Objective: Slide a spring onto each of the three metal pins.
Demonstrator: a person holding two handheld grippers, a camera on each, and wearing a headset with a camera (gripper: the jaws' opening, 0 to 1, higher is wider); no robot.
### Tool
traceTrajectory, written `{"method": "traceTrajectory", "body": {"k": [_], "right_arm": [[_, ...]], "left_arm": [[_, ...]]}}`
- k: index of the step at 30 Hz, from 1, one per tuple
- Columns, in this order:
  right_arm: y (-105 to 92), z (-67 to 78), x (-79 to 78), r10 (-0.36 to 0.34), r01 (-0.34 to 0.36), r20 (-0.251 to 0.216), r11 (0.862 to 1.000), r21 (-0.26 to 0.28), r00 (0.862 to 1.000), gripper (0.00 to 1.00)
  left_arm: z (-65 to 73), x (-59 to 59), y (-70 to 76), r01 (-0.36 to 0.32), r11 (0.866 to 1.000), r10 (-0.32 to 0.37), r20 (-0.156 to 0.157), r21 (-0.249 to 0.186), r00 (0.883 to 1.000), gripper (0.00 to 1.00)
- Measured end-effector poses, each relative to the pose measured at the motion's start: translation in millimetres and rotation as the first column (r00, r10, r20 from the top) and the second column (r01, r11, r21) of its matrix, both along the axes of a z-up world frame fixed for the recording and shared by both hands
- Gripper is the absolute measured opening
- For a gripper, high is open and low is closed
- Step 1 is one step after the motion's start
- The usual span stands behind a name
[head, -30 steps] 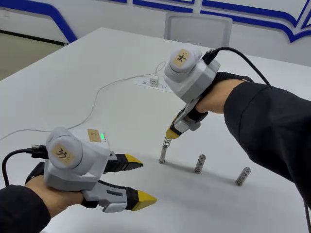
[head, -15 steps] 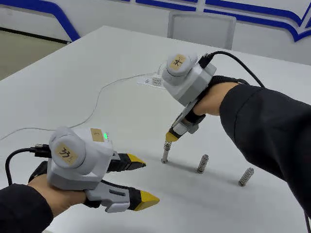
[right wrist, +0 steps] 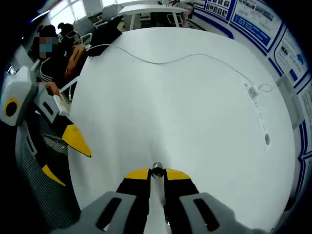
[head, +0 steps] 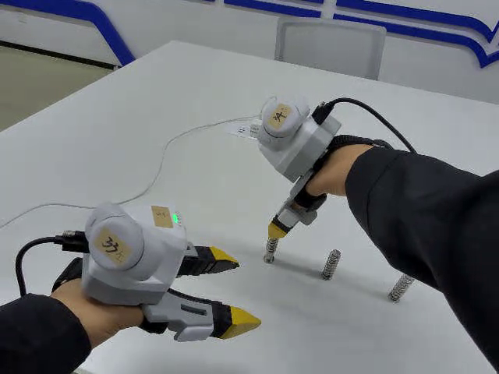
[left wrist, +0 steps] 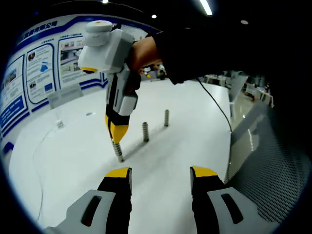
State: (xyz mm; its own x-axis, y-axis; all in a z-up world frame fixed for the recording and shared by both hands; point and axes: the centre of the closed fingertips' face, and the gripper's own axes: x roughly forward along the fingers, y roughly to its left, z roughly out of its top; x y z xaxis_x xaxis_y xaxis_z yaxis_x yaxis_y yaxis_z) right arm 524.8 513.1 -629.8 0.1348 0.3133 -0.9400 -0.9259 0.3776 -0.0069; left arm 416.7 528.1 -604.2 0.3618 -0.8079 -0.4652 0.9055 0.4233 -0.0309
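Right gripper [head: 277, 231] pointed down, jaws pinched on top of spring [head: 270, 248], spring directly below tips on metal pin [left wrist: 120, 156], left gripper [head: 237, 290] wide open, empty, well apart.

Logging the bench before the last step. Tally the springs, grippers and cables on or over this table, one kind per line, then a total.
Springs: 3
Grippers: 2, the left gripper and the right gripper
White cable: 1
Total: 6
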Motion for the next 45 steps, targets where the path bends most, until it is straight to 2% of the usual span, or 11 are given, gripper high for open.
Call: {"method": "traceTrajectory", "body": {"k": [15, 22, 31, 37, 45], "right_arm": [[1.0, -20.3, 5.9, -0.013, 0.013, -0.005, 1.0, -0.002, 1.0, 0.12], [-1.3, -25.3, 5.7, -0.015, 0.015, -0.009, 1.0, -0.003, 1.0, 0.12], [-2.7, -19.7, 4.2, 0.004, -0.004, 0.021, 1.0, 0.015, 1.0, 0.17], [-9.4, -14.2, 2.0, 0.017, -0.019, 0.058, 0.999, 0.03, 0.998, 0.22], [-18.3, -3.4, -4.5, 0.02, -0.026, 0.103, 0.998, 0.061, 0.994, 0.23]], "left_arm": [[-0.7, 0.0, -0.2, 0.001, 1.0, -0.001, -0.003, 0.004, 1.0, 0.49], [-0.7, 0.4, -0.1, 0.0, 1.0, 0.0, -0.005, 0.001, 1.0, 0.49], [-1.1, 0.4, 0.1, 0.001, 1.0, -0.001, -0.004, 0.003, 1.0, 0.49], [-1.1, 0.2, 0.0, 0.0, 1.0, 0.0, -0.003, 0.006, 1.0, 0.49], [-2.4, -0.1, 0.1, 0.001, 1.0, -0.001, -0.005, 0.01, 1.0, 0.49]]}}
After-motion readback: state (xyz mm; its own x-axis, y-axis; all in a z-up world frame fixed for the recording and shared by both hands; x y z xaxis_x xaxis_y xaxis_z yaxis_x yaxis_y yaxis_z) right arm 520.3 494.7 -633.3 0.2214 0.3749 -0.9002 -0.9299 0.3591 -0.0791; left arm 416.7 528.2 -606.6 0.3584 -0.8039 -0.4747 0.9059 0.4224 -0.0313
